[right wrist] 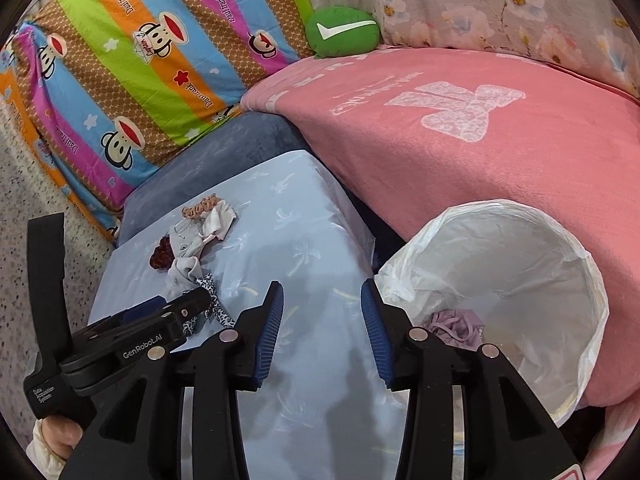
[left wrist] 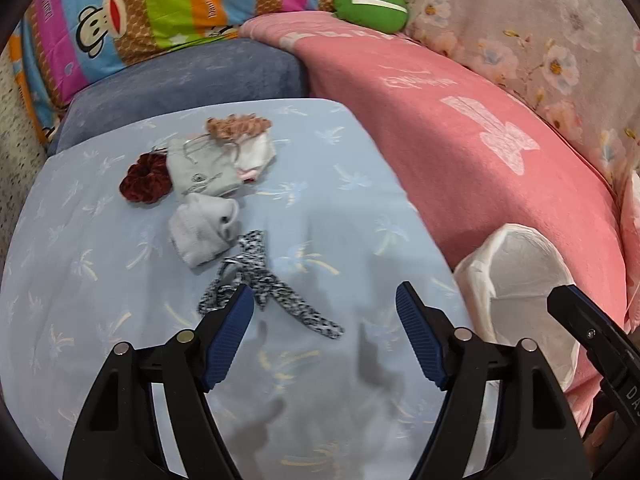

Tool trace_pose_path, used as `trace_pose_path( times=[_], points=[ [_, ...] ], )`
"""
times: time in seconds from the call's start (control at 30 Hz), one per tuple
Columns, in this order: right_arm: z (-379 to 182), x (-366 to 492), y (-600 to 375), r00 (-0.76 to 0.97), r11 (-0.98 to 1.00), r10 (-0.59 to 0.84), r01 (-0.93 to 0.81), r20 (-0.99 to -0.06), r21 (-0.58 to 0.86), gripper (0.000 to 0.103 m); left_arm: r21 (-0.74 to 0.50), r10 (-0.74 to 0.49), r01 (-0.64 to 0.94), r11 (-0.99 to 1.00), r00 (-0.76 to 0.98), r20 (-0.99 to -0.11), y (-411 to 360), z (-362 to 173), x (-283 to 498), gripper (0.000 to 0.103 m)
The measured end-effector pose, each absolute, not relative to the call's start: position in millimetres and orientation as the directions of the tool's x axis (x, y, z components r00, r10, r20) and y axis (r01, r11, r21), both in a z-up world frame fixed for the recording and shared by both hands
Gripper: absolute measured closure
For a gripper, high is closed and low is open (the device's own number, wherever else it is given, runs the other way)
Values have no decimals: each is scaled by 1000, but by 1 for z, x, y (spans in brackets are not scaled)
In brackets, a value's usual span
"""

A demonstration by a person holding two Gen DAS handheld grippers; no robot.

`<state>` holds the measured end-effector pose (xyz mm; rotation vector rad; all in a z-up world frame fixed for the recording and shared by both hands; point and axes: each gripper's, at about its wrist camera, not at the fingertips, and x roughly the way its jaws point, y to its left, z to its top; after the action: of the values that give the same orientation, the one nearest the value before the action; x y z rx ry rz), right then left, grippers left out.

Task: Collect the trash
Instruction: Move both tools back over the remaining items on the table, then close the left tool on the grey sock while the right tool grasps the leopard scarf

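Small cloth items lie on the light blue sheet (left wrist: 340,208): a black-and-white speckled band (left wrist: 272,284), a grey sock (left wrist: 202,232), a grey pouch (left wrist: 204,170), a dark red scrunchie (left wrist: 142,182), a brown scrunchie (left wrist: 236,126) and a white-pink cloth (left wrist: 256,154). My left gripper (left wrist: 325,304) is open and empty, its left fingertip at the speckled band. My right gripper (right wrist: 322,300) is open and empty above the sheet, left of the white-lined trash bin (right wrist: 532,240), which holds a purple cloth (right wrist: 456,326). The left gripper also shows in the right wrist view (right wrist: 168,316).
A pink blanket (left wrist: 480,140) lies to the right, against the bin (left wrist: 524,276). A striped monkey-print pillow (right wrist: 132,60), a green cushion (right wrist: 342,32) and a floral cover (right wrist: 500,4) are at the back. A dark blue cushion (left wrist: 192,80) borders the sheet's far edge.
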<state>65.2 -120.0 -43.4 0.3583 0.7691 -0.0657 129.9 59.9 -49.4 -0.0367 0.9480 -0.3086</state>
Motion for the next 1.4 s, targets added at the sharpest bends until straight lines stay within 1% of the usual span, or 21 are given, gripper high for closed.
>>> trace_pose_path(
  times=[0.03,0.1,0.3,0.43,0.67,0.83,0.97,1.03,1.07,1.1,1.17,1.23,1.27,1.3,1.4],
  points=[
    [-45,68,-116,717,939,75,184,-693,292,60,-165,-268,231,959,544,-795,65,-51,132,27],
    [-47,75,-106,712,941,86,171,-697,291,59,-165,-254,208,964,548,-797,75,-53,136,24],
    [-58,98,-75,688,948,128,125,-714,291,55,-166,-213,135,977,543,-813,112,-63,155,20],
    [-67,114,-50,674,952,163,84,-720,293,54,-181,-204,96,979,533,-821,134,-68,172,20],
    [-88,147,-13,639,954,208,35,-740,299,54,-242,-254,89,966,491,-834,148,-83,200,21],
    [-102,165,4,612,957,213,25,-762,288,54,-288,-296,87,954,446,-845,150,-97,212,36],
    [-113,175,13,590,958,220,21,-777,287,54,-329,-331,78,941,419,-845,154,-105,217,45],
    [-117,178,18,582,957,226,17,-781,289,54,-356,-358,83,931,409,-840,155,-107,217,56],
    [-119,180,20,577,957,228,13,-784,288,54,-366,-371,91,926,404,-836,156,-107,217,59],
    [-122,181,23,573,958,229,11,-787,287,54,-374,-381,99,922,400,-834,157,-108,217,66],
    [-127,184,25,568,957,236,7,-789,291,54,-377,-387,107,920,399,-832,159,-108,216,68],
    [-134,188,28,553,956,240,8,-798,293,54,-377,-391,117,919,400,-829,161,-107,215,74],
    [-138,190,29,545,956,241,8,-803,292,54,-378,-393,119,918,401,-828,161,-107,216,75],
    [-140,192,31,541,957,238,9,-806,289,55,-382,-397,121,916,401,-826,163,-106,215,77],
    [-146,193,35,541,961,227,9,-810,275,67,-385,-400,122,915,403,-823,165,-106,216,79]
  ],
)
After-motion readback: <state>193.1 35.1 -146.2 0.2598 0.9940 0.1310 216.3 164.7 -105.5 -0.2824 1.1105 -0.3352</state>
